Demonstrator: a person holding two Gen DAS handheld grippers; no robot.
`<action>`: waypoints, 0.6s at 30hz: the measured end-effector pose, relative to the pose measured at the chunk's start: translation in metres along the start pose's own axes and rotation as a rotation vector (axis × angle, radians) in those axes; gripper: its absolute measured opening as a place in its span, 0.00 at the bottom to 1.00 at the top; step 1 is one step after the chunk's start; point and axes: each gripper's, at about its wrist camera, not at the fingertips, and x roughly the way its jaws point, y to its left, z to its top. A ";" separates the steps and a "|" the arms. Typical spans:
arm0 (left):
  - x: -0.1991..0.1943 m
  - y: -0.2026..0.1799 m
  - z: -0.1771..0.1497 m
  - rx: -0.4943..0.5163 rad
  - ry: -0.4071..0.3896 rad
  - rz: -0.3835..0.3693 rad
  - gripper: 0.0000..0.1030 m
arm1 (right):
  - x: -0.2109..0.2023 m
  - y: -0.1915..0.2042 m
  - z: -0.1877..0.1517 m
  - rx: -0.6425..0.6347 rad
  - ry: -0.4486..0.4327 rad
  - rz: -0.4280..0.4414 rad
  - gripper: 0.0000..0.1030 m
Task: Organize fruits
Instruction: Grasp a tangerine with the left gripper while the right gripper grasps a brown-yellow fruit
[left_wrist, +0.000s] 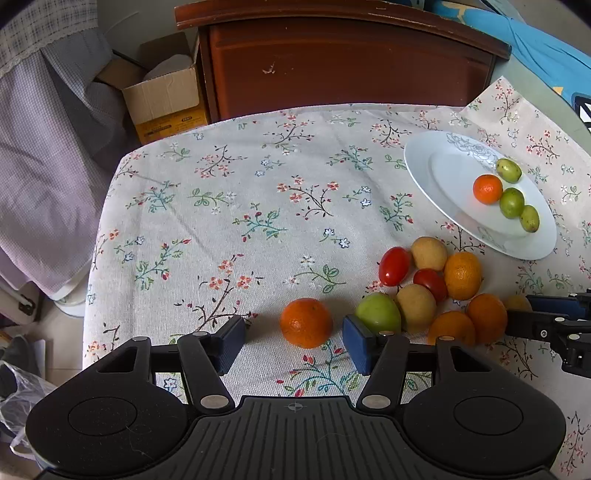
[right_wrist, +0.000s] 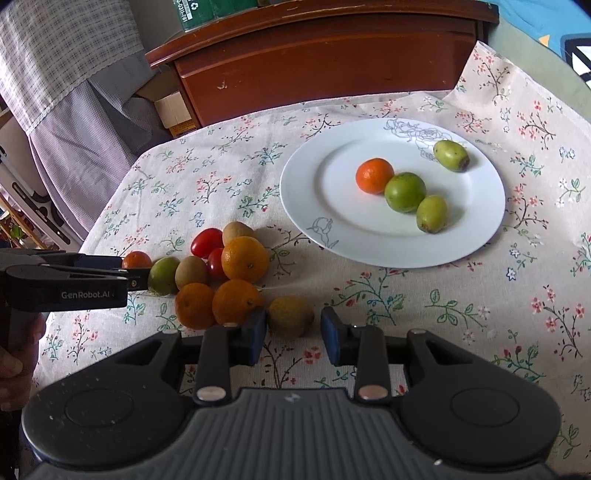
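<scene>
A white plate holds one small orange and three green fruits. A pile of oranges, red tomatoes, brown fruits and a green fruit lies on the floral cloth in front of it. My left gripper is open around a lone orange, which sits between the pads without touching them. My right gripper is open around a brown fruit, its pads close beside it.
A dark wooden cabinet stands behind the table. A cardboard box and checked fabric lie at the left. The table edge drops off on the left. Blue cloth is at the back right.
</scene>
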 end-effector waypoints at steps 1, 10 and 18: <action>0.000 0.000 0.000 0.003 -0.001 0.000 0.52 | 0.000 0.000 0.000 0.001 0.000 0.000 0.33; -0.004 -0.005 0.001 0.011 -0.016 -0.026 0.26 | 0.000 -0.001 0.000 0.002 -0.001 0.005 0.27; -0.011 -0.007 0.003 0.008 -0.041 -0.039 0.26 | -0.007 -0.002 0.004 0.014 -0.029 -0.002 0.27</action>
